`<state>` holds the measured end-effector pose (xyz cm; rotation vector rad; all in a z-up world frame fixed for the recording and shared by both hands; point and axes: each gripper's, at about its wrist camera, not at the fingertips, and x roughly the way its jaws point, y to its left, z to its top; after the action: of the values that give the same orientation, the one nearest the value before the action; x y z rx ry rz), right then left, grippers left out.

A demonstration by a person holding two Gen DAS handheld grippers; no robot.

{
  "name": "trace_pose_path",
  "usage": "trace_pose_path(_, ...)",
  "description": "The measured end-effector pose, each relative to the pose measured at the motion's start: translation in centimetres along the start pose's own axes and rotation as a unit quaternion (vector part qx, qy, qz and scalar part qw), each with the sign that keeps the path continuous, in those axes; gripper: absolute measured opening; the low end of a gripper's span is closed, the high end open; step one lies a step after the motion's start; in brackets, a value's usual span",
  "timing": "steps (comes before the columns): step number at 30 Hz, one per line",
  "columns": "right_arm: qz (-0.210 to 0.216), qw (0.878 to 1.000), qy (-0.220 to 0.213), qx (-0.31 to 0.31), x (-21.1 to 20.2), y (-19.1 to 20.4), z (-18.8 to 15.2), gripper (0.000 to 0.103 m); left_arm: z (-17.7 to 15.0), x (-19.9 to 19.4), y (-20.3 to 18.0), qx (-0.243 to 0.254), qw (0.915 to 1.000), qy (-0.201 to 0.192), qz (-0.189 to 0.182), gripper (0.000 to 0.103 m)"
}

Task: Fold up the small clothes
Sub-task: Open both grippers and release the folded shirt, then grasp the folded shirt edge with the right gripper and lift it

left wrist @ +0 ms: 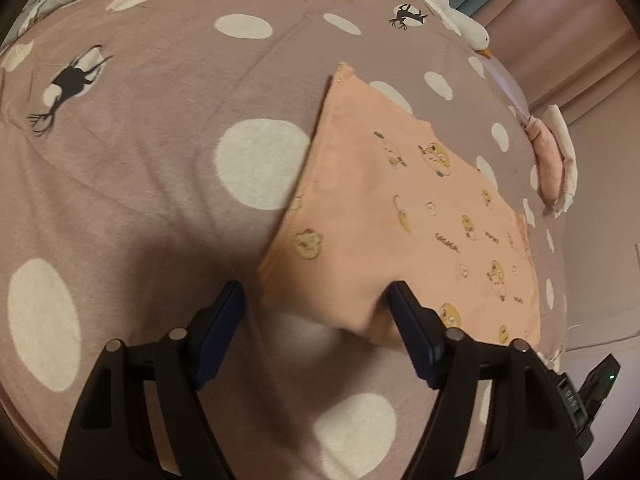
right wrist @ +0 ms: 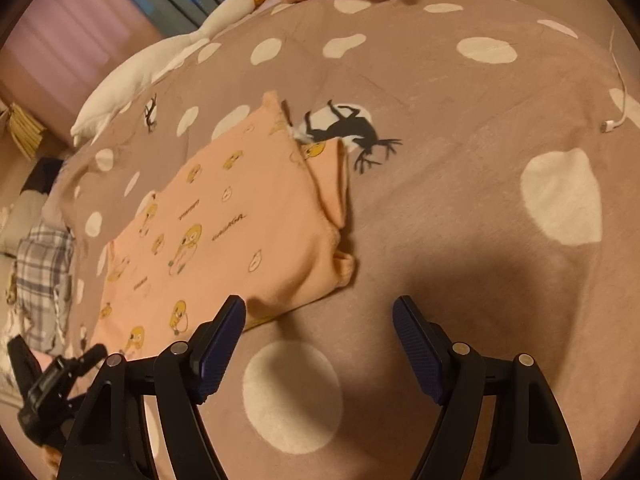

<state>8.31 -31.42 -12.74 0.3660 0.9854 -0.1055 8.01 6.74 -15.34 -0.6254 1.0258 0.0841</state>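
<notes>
Spotted bedspread (left wrist: 160,208), one folded peach garment (left wrist: 400,216), left gripper (left wrist: 316,300) and right gripper (right wrist: 320,312) spread, empty

Likely a bedroom, spotted bedspread (left wrist: 160,208), plush goose (right wrist: 168,52), curtains (right wrist: 60,36)

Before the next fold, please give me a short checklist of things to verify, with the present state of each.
1. Left gripper open, holding nothing: ok.
2. Right gripper open, holding nothing: ok.
3. Peach garment lies on the bedspread, not lifted: ok.
4. Garment flat, no bunching: not ok; the sleeve is rumpled.
5. Charging cable away from the garment: ok.
6. Fold finished: cannot tell.
</notes>
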Motion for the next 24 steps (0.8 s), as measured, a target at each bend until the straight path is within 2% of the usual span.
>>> trace_pose_path(2,0.01,1.0,-0.006,0.0,0.2,0.3,0.1,0.078,0.2,0.5,-0.2,-0.007,0.9997,0.005,-0.023,0.063)
trace_pose_path(4,0.03,1.0,-0.007,0.006,0.6,0.4,0.2,0.077,0.4,1.0,-0.3,-0.015,0.9994,0.006,-0.031,0.061)
trace_pose_path(6,0.048,0.999,-0.01,0.014,1.3,0.5,0.6,0.072,0.6,1.3,-0.4,-0.017,0.9992,0.001,-0.035,0.056)
trace_pose_path(7,0.053,0.998,-0.012,0.018,1.5,0.5,0.7,0.068,0.7,1.5,-0.5,-0.018,0.9992,0.001,-0.037,0.05)
trace_pose_path(9,0.055,0.998,-0.017,0.024,2.0,0.6,1.0,0.058,0.9,1.9,-0.7,-0.021,0.9992,0.0,-0.034,0.042)
trace_pose_path(11,0.059,0.998,-0.02,0.029,2.5,0.6,1.3,0.038,1.0,2.1,-0.8,-0.025,0.9993,-0.002,-0.029,0.03)
trace_pose_path(14,0.065,0.997,-0.015,0.038,2.9,0.5,1.6,0.016,0.9,1.8,-1.0,-0.027,0.9992,-0.008,-0.028,0.024)
trace_pose_path(17,0.066,0.997,-0.029,0.032,2.0,0.8,1.3,0.011,0.6,1.1,-1.2,-0.015,0.9995,-0.017,-0.022,0.021)
trace_pose_path(24,0.056,0.997,-0.057,-0.001,-1.4,2.2,0.7,0.009,-0.6,-1.9,-1.2,-0.003,0.9992,-0.025,-0.031,0.02)
